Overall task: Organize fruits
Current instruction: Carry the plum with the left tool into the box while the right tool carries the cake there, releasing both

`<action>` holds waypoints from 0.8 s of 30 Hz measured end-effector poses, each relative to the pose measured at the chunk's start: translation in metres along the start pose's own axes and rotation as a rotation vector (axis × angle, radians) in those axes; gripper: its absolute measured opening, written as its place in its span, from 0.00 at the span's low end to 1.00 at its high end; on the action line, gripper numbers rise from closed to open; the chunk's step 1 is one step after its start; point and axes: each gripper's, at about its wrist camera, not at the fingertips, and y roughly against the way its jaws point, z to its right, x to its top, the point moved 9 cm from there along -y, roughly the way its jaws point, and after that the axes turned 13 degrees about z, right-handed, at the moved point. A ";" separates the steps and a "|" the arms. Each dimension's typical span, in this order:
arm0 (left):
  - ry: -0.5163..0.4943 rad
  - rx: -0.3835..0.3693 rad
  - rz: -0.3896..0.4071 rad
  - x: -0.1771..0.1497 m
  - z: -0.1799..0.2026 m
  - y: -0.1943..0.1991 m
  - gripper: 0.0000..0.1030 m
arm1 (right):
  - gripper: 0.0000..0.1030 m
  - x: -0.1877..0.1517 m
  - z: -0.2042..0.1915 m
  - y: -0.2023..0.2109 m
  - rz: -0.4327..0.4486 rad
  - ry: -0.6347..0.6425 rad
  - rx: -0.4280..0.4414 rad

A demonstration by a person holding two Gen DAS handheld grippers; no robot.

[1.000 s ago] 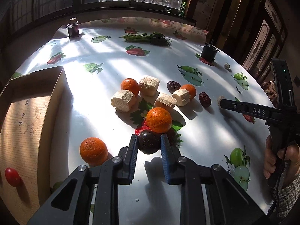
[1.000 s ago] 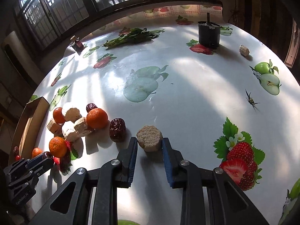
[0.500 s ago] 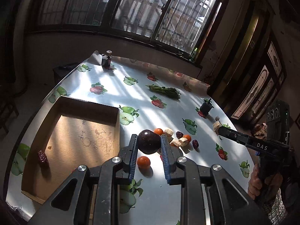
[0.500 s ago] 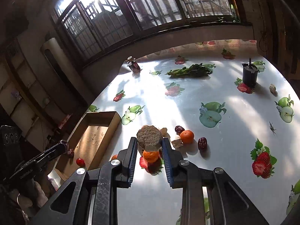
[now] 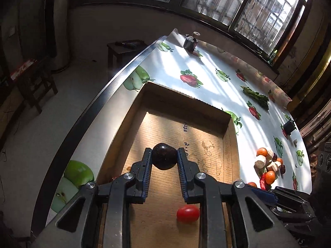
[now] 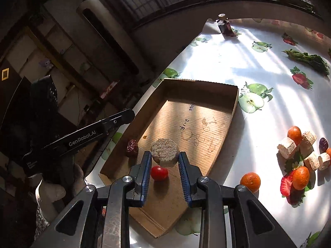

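Observation:
My left gripper (image 5: 164, 161) is shut on a dark round plum (image 5: 164, 156) and holds it above the cardboard tray (image 5: 226, 144). My right gripper (image 6: 164, 156) is shut on a beige round chunk (image 6: 164, 152), also above the tray (image 6: 217, 128). In the tray lie a red cherry tomato (image 5: 187, 213), also seen in the right wrist view (image 6: 158, 173), and a dark red date (image 6: 132, 147). A pile of oranges (image 6: 294, 134), beige chunks (image 6: 286, 150) and dates (image 6: 323, 144) lies on the table to the tray's right. One orange (image 6: 250, 182) sits apart, near the tray.
The table (image 6: 258, 66) has a fruit-print cloth. At the back stand a small dark bottle (image 6: 224, 25), a bunch of greens (image 6: 308, 60) and a black cup (image 5: 289, 125). The table edge (image 5: 86, 111) runs left of the tray. A stool (image 5: 124, 47) stands beyond it.
Both grippers lifted their items off the table and swung left over the cardboard tray. The left carries the plum, the right the beige chunk.

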 end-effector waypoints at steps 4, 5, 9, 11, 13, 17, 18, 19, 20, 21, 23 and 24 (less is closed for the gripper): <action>0.001 0.047 -0.047 -0.017 -0.018 -0.020 0.23 | 0.28 -0.016 0.004 -0.040 -0.048 0.018 -0.042; 0.005 0.054 -0.057 -0.020 -0.021 -0.023 0.23 | 0.28 -0.019 0.004 -0.047 -0.054 0.037 -0.056; 0.035 0.065 -0.082 -0.028 -0.028 -0.033 0.24 | 0.29 -0.028 0.004 -0.062 -0.069 0.083 -0.085; 0.053 0.066 -0.095 -0.030 -0.031 -0.037 0.25 | 0.29 -0.030 0.004 -0.065 -0.072 0.095 -0.096; 0.060 0.067 -0.097 -0.031 -0.032 -0.038 0.25 | 0.29 -0.029 0.003 -0.067 -0.064 0.100 -0.103; 0.072 0.056 -0.084 -0.029 -0.028 -0.031 0.51 | 0.36 -0.027 -0.003 -0.065 -0.046 0.111 -0.098; 0.074 0.058 -0.072 -0.028 -0.027 -0.027 0.52 | 0.43 -0.026 -0.003 -0.063 -0.039 0.114 -0.097; 0.070 0.064 -0.062 -0.027 -0.026 -0.023 0.52 | 0.46 -0.024 -0.005 -0.060 -0.029 0.114 -0.097; 0.061 0.075 -0.053 -0.025 -0.026 -0.017 0.52 | 0.48 -0.021 -0.006 -0.056 -0.017 0.112 -0.097; 0.049 0.090 -0.038 -0.023 -0.025 -0.010 0.53 | 0.48 -0.020 -0.005 -0.052 -0.007 0.110 -0.096; 0.014 0.128 0.003 -0.020 -0.021 0.007 0.58 | 0.48 -0.014 -0.006 -0.037 0.021 0.101 -0.085; -0.010 0.151 0.034 -0.018 -0.018 0.019 0.65 | 0.48 -0.012 -0.005 -0.029 0.036 0.100 -0.085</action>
